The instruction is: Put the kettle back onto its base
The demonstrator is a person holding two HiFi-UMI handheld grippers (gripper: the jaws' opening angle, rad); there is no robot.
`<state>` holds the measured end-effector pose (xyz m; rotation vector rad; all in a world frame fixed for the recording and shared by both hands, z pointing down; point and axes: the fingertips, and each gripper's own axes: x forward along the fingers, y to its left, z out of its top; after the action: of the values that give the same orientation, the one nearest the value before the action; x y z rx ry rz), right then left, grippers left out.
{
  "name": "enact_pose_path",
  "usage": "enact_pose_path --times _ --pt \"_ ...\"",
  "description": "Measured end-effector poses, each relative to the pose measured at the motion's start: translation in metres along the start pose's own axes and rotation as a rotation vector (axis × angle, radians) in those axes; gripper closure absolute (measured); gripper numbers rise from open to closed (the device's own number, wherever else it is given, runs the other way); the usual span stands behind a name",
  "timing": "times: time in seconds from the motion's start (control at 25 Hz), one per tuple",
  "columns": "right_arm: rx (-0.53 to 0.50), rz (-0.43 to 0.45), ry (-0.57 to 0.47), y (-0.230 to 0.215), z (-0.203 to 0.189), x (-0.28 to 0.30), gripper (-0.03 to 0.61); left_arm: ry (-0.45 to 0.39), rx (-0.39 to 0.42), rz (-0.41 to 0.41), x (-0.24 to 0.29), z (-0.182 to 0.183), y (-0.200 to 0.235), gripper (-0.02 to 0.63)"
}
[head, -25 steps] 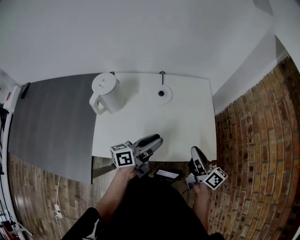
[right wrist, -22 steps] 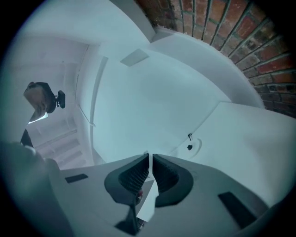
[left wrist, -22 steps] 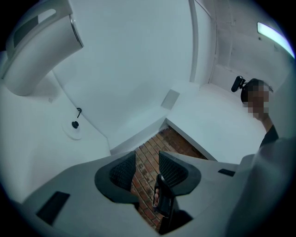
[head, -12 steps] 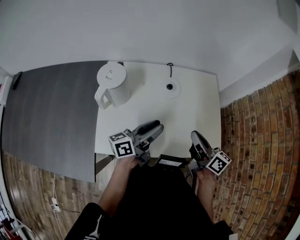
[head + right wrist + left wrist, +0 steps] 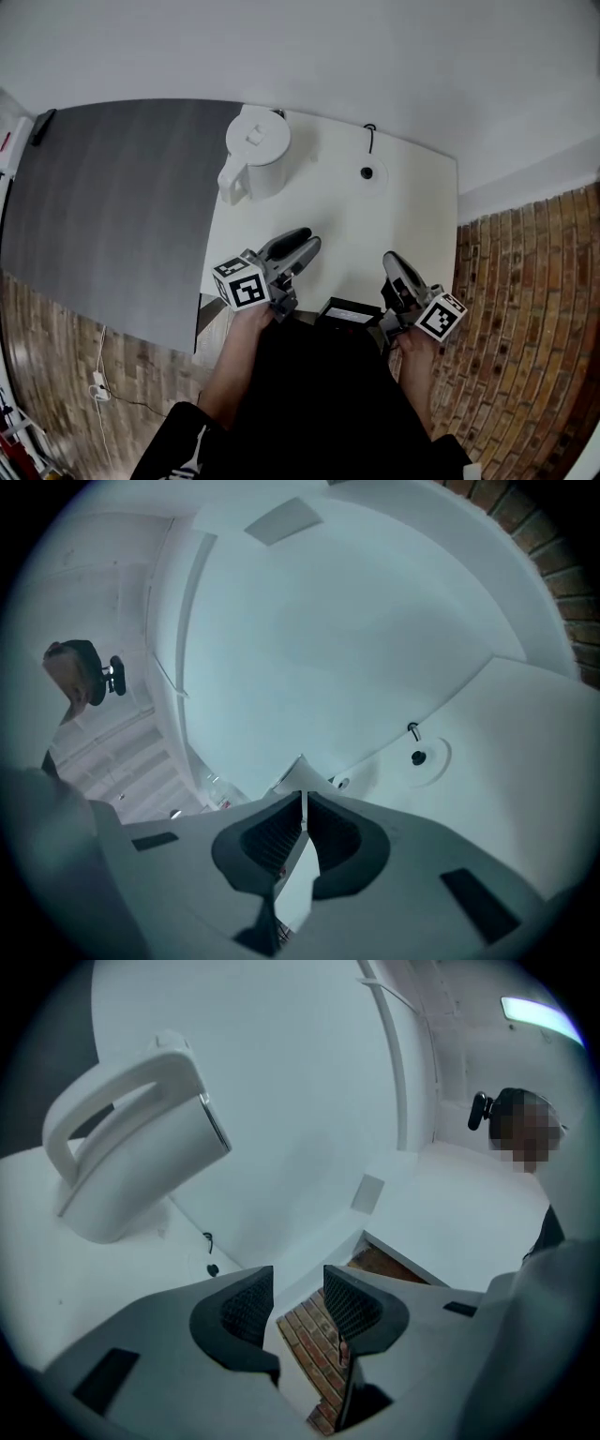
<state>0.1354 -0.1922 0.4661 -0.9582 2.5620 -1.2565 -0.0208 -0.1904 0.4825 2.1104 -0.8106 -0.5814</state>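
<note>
The white kettle [image 5: 255, 150] stands upright at the white table's [image 5: 412, 216] far left corner, its handle toward the near left. The round white base [image 5: 367, 173] with a dark centre pin lies apart from it, at the far middle-right. My left gripper [image 5: 298, 246] hovers over the near edge, open and empty, below the kettle. In the left gripper view the kettle [image 5: 131, 1147] looms ahead to the left of the left gripper [image 5: 298, 1293]. My right gripper [image 5: 395, 266] is at the near right, its jaws together. The base [image 5: 419, 757] lies ahead to the right of the right gripper [image 5: 305, 808].
A dark grey floor panel [image 5: 112, 187] borders the table's left side, and brick-patterned flooring [image 5: 525, 309] its right. The base's cord [image 5: 372, 131] runs off the far edge to the white wall. A black box [image 5: 347, 314] sits at the person's waist.
Both grippers have shifted left along the table's near edge; the left one now sits more nearly below the kettle. The head view has swung, so kettle and base appear further right.
</note>
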Motion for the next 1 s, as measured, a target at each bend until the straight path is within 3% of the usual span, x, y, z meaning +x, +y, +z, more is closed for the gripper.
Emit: enact_pose_path --times 0.4,0.68,0.84,1.0 --pt "-0.021 0.058 0.064 0.001 0.003 0.027 0.56 -0.103 0.124 0.258 -0.041 0.034 0.045 0.353" --pt "-0.012 0.051 0.054 -0.008 0.012 0.018 0.56 -0.072 0.396 0.602 -0.08 0.066 0.081 0.342" --pt "-0.002 0.032 0.046 -0.016 0.013 0.009 0.56 -0.056 0.554 0.706 -0.091 0.091 0.089 0.318" --pt "0.007 0.018 0.038 -0.02 0.013 0.001 0.56 0.014 0.717 0.749 -0.087 0.109 0.095 0.302"
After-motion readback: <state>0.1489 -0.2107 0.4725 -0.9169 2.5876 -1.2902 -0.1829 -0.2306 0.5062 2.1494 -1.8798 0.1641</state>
